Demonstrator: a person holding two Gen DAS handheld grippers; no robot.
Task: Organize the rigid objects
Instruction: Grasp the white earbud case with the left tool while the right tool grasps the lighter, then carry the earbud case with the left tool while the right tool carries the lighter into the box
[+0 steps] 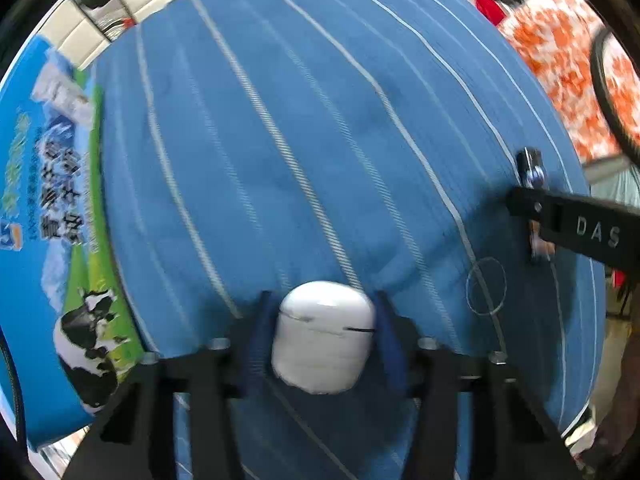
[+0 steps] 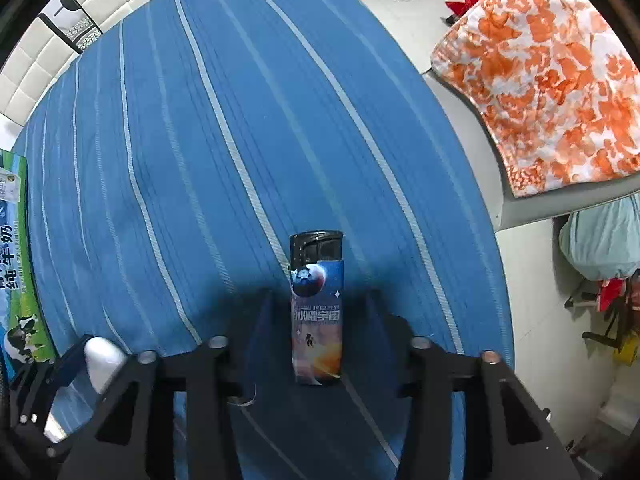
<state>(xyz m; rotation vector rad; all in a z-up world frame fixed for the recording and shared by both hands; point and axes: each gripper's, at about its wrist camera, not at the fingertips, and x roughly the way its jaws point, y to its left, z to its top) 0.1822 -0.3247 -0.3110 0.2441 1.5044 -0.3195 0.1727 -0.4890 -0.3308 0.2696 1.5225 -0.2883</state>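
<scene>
Left wrist view: the left gripper [image 1: 324,336] has a white earbud case [image 1: 323,338] between its blue-padded fingers [image 1: 256,332]. Both pads sit close against the case's sides, so I judge the case to be clamped and lifted a little above the blue striped bed cover [image 1: 280,140]. Held across its narrow sides, the rounded shell is unlikely to slip. Along the left edge lies a milk carton box [image 1: 52,200] printed with a cow (probably where the items are being gathered, though that is a guess). At the right edge the other tool's black finger reaches in, with the lighter's metal top [image 1: 530,168] just beyond it.

Right wrist view: the right gripper [image 2: 316,320] stands wide, its fingers clearly apart from the lighter [image 2: 317,312], which lies flat on the bed cover between them, dark cap pointing away. The lighter runs lengthwise between the fingers, so closing would pinch its long flat sides, which makes for a steady hold. Nothing is gripped here yet. At lower left the white case shows again in the left tool, near the milk carton box. An orange-patterned cloth [image 2: 540,80] lies off the bed, to the right.
</scene>
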